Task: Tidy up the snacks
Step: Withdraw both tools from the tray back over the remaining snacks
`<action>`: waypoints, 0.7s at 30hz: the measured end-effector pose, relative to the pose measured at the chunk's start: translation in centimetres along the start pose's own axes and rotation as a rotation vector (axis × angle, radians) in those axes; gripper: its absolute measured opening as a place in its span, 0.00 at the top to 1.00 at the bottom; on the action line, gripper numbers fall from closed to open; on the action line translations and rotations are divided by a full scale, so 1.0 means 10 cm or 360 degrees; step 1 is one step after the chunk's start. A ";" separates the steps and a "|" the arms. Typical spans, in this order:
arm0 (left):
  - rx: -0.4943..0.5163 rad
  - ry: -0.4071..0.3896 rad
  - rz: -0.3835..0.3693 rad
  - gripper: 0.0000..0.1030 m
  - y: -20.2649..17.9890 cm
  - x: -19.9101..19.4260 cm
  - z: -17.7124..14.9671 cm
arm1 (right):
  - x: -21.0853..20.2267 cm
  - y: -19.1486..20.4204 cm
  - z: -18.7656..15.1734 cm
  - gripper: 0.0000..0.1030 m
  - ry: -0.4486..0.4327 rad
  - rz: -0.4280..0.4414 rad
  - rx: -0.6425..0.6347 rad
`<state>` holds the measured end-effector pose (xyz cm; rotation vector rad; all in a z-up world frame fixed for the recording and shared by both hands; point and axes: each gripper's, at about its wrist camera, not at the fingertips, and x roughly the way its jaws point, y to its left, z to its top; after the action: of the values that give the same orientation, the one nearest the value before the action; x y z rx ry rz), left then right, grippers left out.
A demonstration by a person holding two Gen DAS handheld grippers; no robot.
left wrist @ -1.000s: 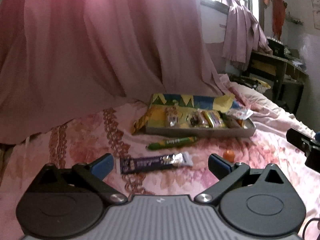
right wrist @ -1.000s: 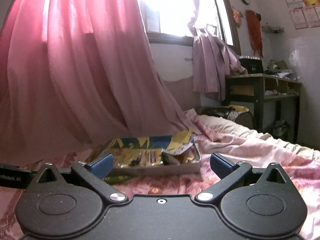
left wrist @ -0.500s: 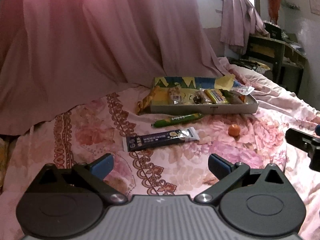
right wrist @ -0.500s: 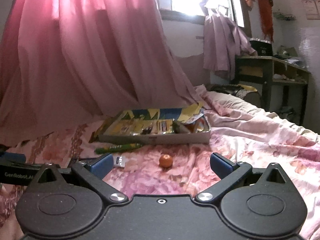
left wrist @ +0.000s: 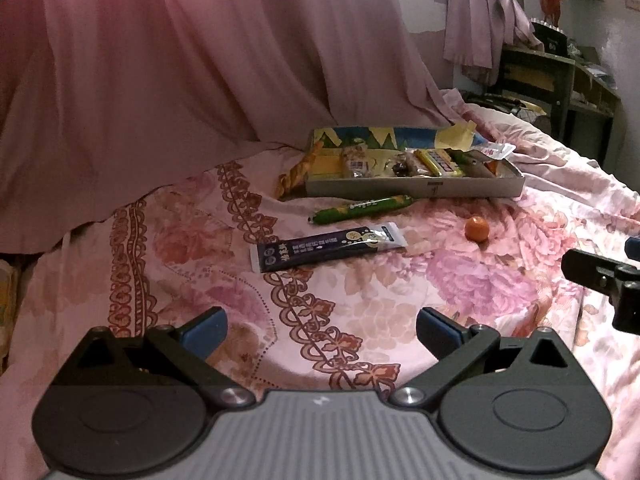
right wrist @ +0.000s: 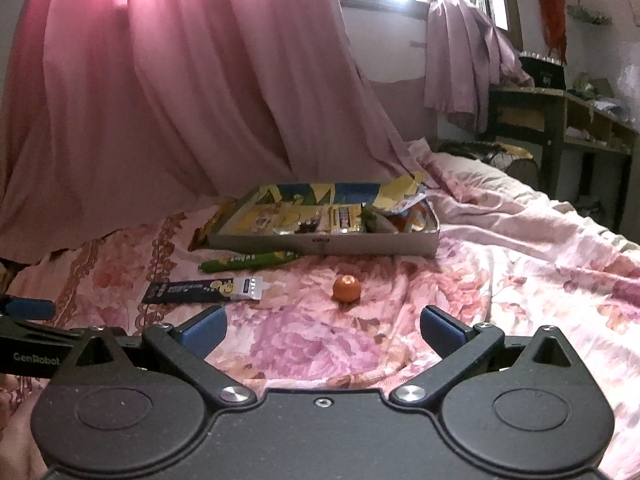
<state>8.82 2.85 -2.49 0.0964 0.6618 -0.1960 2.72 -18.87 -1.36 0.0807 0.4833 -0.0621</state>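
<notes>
A shallow cardboard box (left wrist: 416, 189) (right wrist: 324, 245) holding several snack packets sits on the floral bedsheet. In front of it lie a green sausage stick (left wrist: 362, 208) (right wrist: 248, 262), a dark blue snack bar wrapper (left wrist: 328, 246) (right wrist: 204, 290) and a small orange ball (left wrist: 477, 228) (right wrist: 347, 288). My left gripper (left wrist: 322, 328) is open and empty, nearer than the blue wrapper. My right gripper (right wrist: 324, 326) is open and empty, just short of the orange ball. Each gripper shows at the edge of the other's view.
A pink curtain (left wrist: 200, 80) drapes onto the bed behind the box. A dark wooden desk (right wrist: 560, 120) stands at the far right beside the bed. Rumpled bedding (right wrist: 540, 240) rises to the right of the box.
Both grippers have tilted downward and drawn back, so the bed and loose snacks sit higher and fuller in view. The snacks have not moved. Both grippers stay open.
</notes>
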 end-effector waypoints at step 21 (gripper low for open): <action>0.0006 0.0136 -0.0171 0.00 0.07 0.43 0.13 | 0.27 -0.03 0.01 0.01 0.0261 -0.0001 0.0043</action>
<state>13.02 2.67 -4.08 0.0734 0.7525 -0.2981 5.16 -19.24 -2.52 0.1129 0.6467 -0.0632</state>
